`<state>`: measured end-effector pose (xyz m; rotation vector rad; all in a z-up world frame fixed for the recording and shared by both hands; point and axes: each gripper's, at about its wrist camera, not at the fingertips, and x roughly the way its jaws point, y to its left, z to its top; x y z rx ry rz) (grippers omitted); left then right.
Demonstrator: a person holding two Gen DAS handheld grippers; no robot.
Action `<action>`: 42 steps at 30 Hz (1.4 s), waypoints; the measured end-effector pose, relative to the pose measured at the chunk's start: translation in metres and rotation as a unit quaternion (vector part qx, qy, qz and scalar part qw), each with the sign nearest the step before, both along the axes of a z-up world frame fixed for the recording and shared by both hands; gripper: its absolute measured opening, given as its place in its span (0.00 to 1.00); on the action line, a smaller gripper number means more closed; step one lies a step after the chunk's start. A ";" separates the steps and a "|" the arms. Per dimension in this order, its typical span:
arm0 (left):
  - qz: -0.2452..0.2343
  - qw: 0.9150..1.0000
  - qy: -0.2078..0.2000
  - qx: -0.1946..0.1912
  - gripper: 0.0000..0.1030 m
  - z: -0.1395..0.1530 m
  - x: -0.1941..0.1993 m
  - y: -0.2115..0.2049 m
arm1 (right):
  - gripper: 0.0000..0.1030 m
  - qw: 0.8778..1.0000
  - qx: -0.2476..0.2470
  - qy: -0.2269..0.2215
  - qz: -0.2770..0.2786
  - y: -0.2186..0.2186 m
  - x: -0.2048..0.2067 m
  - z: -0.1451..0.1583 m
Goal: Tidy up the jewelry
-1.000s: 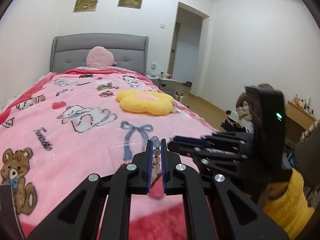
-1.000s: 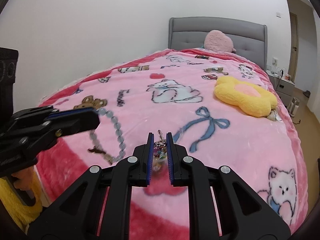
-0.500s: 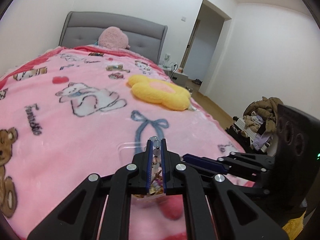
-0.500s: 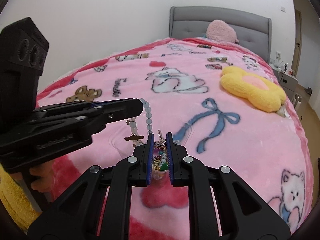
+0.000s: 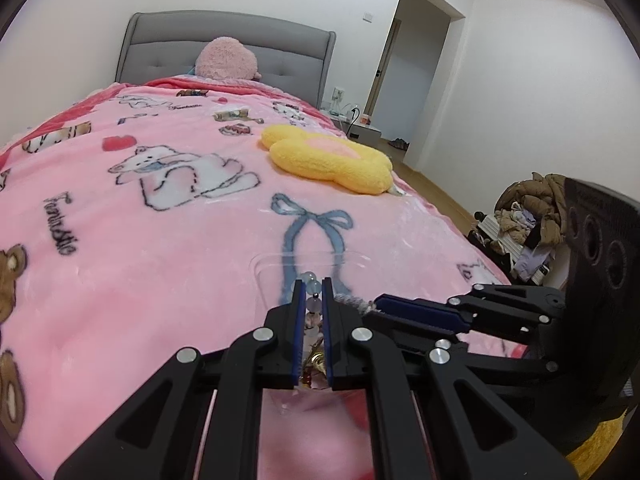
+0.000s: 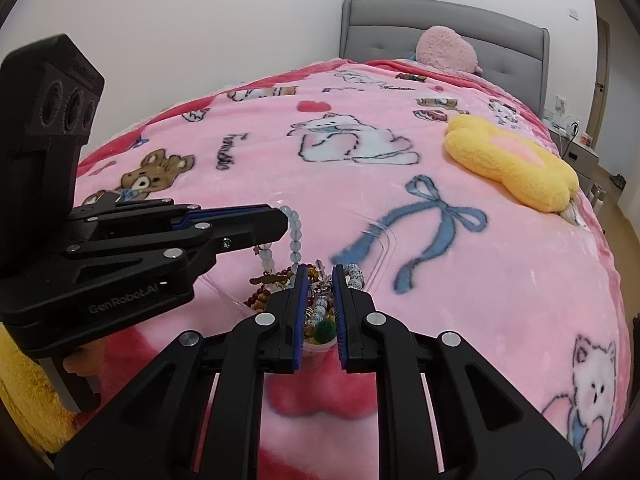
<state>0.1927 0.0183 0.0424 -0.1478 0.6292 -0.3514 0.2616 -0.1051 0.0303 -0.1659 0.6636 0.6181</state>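
Right wrist view, centre: left gripper (image 6: 286, 220), jaws closed on pale bead bracelet (image 6: 295, 236), dangles it over clear tray (image 6: 384, 256); right gripper (image 6: 319, 280), jaws narrowly apart among heaped beads. Bracelet may snag or miss.

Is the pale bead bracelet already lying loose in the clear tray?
No: the pale bead bracelet hangs from the shut left claw above the clear tray, in the right wrist view.

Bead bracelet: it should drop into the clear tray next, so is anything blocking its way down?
Nothing visible blocks the bead bracelet hanging from the left hand-held gripper; the clear tray lies open below, holding other jewelry.
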 end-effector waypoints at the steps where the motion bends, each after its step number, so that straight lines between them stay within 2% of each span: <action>1: 0.000 1.000 -0.002 0.001 0.07 -0.001 0.000 0.000 | 0.12 1.000 0.000 0.002 0.003 0.000 0.000 -0.001; 16: 0.004 1.000 -0.017 0.005 0.08 -0.001 -0.009 0.002 | 0.12 1.000 0.001 -0.010 0.006 -0.003 -0.008 -0.003; 21: -0.006 1.000 -0.018 0.000 0.16 0.000 -0.012 0.002 | 0.12 1.000 0.012 -0.010 0.010 -0.006 -0.011 -0.003; 23: -0.005 1.000 -0.023 -0.002 0.21 0.000 -0.014 0.002 | 0.14 1.000 0.019 -0.012 0.011 -0.009 -0.014 -0.002; 25: -0.008 1.000 -0.022 -0.009 0.24 0.002 -0.014 0.002 | 0.21 0.999 0.029 -0.013 0.012 -0.013 -0.017 0.000; 28: -0.010 0.999 -0.028 -0.021 0.27 0.006 -0.019 0.007 | 0.23 0.999 0.046 -0.016 0.012 -0.022 -0.022 0.004; 30: -0.007 0.999 -0.032 -0.025 0.33 0.009 -0.022 0.010 | 0.23 0.999 0.049 -0.020 0.012 -0.025 -0.027 0.005; 33: -0.007 0.999 -0.044 -0.027 0.42 0.015 -0.030 0.014 | 0.35 0.998 0.054 -0.029 0.009 -0.030 -0.032 0.008; 35: 0.000 0.998 -0.054 -0.019 0.55 0.017 -0.036 0.017 | 0.37 0.997 0.064 -0.040 0.004 -0.036 -0.038 0.010; 36: 0.003 0.998 -0.057 -0.017 0.57 0.017 -0.039 0.018 | 0.38 0.997 0.066 -0.044 0.003 -0.038 -0.040 0.011; 38: 0.007 0.998 -0.061 -0.011 0.69 0.015 -0.046 0.021 | 0.45 0.997 0.066 -0.048 -0.006 -0.043 -0.043 0.011; 40: 0.010 0.998 -0.067 0.000 0.76 0.011 -0.053 0.023 | 0.60 0.996 0.063 -0.057 -0.012 -0.047 -0.045 0.008; 42: 0.012 0.997 -0.071 0.020 0.81 0.006 -0.059 0.022 | 0.70 0.996 0.061 -0.062 -0.021 -0.050 -0.046 0.006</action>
